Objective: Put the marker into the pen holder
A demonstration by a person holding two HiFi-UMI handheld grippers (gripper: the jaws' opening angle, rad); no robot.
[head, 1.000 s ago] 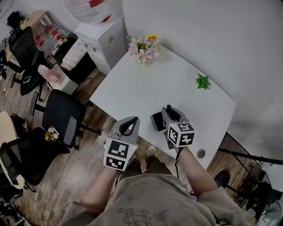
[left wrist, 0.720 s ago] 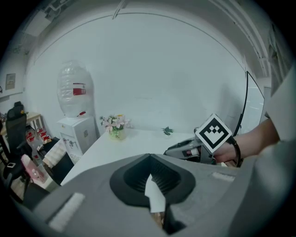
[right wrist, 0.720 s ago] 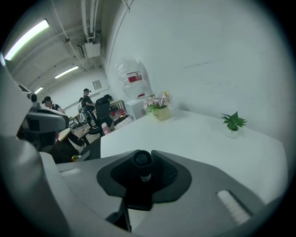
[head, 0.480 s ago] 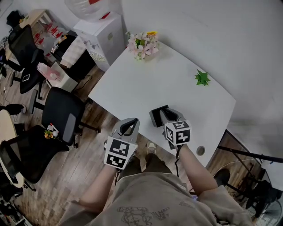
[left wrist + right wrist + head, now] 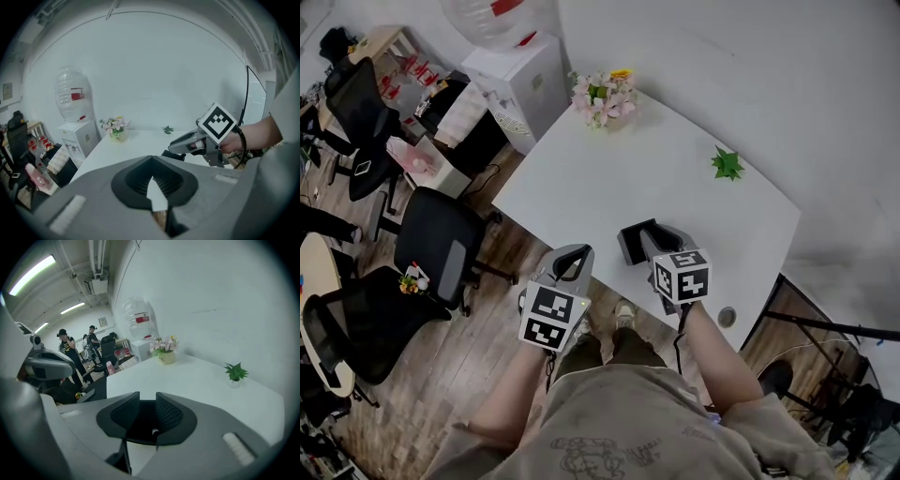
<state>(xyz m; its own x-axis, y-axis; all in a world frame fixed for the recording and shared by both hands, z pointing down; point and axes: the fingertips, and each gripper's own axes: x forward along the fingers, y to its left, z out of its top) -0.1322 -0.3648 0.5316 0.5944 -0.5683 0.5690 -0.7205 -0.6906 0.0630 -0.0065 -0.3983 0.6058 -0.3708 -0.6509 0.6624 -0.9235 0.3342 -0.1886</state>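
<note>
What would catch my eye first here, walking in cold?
Two hand-held grippers with chequered cubes sit low in the head view: the left gripper shut, the right gripper with jaws just opened, the black pen holder showing between them at the near edge of the white table. Farther back stand pink flowers and a small green plant.

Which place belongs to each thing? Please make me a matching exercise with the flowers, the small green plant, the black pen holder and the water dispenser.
Things:
1. flowers
2. small green plant
3. black pen holder
4. water dispenser

Places:
A. at the near edge of the table
B. off the table, beyond the flowers
C. on the table's far left corner
D. on the table, towards its far right side

Pairs: 1-C, 2-D, 3-A, 4-B
</note>
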